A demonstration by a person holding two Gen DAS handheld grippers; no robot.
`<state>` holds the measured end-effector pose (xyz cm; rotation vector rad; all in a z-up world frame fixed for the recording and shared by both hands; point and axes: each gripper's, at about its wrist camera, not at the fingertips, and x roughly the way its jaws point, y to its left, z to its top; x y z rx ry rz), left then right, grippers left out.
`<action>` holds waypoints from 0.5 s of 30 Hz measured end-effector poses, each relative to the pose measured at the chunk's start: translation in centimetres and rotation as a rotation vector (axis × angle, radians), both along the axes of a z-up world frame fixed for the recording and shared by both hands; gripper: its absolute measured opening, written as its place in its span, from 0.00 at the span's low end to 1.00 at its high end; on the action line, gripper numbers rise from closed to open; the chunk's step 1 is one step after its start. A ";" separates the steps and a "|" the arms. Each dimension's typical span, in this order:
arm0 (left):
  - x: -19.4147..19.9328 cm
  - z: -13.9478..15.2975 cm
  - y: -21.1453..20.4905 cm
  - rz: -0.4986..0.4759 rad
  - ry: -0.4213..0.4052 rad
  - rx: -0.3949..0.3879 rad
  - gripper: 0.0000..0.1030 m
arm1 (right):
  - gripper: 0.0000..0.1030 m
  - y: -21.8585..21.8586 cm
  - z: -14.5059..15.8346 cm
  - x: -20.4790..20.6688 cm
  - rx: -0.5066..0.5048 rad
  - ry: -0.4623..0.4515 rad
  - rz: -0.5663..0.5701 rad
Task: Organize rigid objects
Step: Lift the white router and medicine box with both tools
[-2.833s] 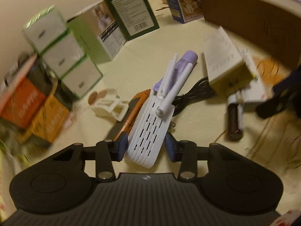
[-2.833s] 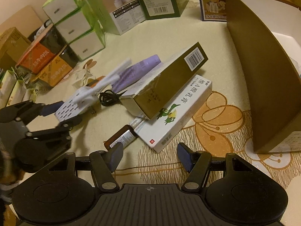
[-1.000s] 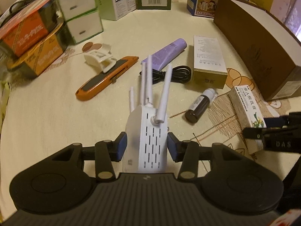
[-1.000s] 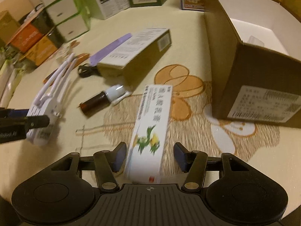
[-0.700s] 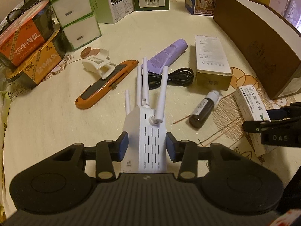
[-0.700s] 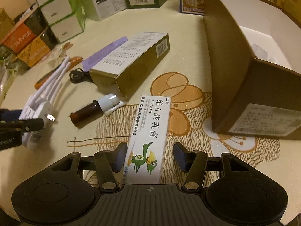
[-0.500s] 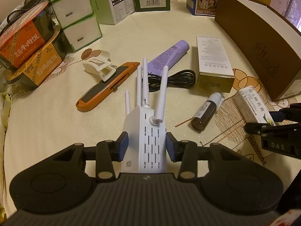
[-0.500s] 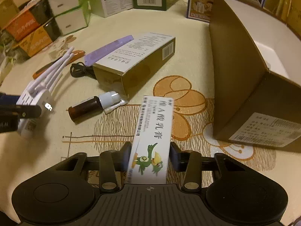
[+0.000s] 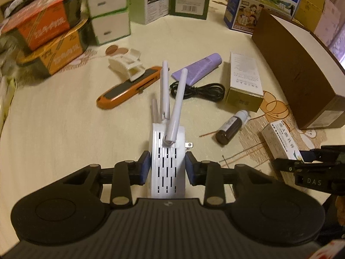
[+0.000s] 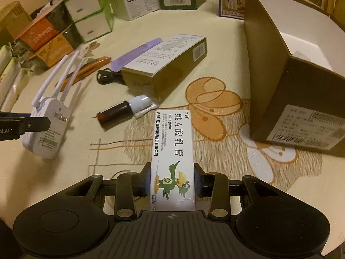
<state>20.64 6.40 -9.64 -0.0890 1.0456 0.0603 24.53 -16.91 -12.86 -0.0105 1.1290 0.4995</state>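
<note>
A white router [image 9: 167, 151] with several antennas stands between the blue pads of my left gripper [image 9: 167, 168]. Its jaws are closing, and both pads touch the router's sides. A plug prong shows on its right side. In the right wrist view the same router [image 10: 48, 120] leans up from the tablecloth at the left. My right gripper [image 10: 172, 177] is shut on the near end of a long white ointment box [image 10: 173, 142] with a green bird print. The box's far end points toward the table's middle.
An open brown cardboard box [image 10: 291, 64] stands to the right. A brown bottle [image 10: 120, 112], a gold carton [image 10: 168, 64], a purple tube [image 9: 198, 67], a black cable [image 9: 198, 90], an orange utility knife [image 9: 127, 90] and a white clip [image 9: 127, 64] lie mid-table. Stacked cartons line the back and left.
The right jaws closed onto the ointment box, which now sits straight between them. The left jaws narrowed onto the router, which rolled so that its plug prong shows.
</note>
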 end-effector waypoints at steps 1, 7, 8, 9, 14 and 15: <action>0.0 -0.2 0.2 0.011 0.004 -0.002 0.28 | 0.34 0.0 0.0 -0.1 -0.001 0.003 0.001; 0.8 -1.2 0.9 0.033 0.029 0.052 0.32 | 0.34 0.4 -0.3 0.0 -0.016 0.003 0.004; 0.9 -1.1 1.0 0.030 0.020 0.049 0.32 | 0.34 0.5 -0.4 0.1 -0.018 0.002 0.005; 1.0 -1.1 1.0 0.026 0.015 0.047 0.31 | 0.34 0.5 -0.4 0.1 -0.018 0.001 0.005; 1.0 -1.1 1.1 0.035 -0.002 0.020 0.28 | 0.34 0.7 -0.3 0.1 -0.018 -0.009 0.005; 0.9 -1.0 1.1 0.038 -0.008 0.007 0.28 | 0.34 0.7 -0.2 0.1 -0.018 -0.012 0.007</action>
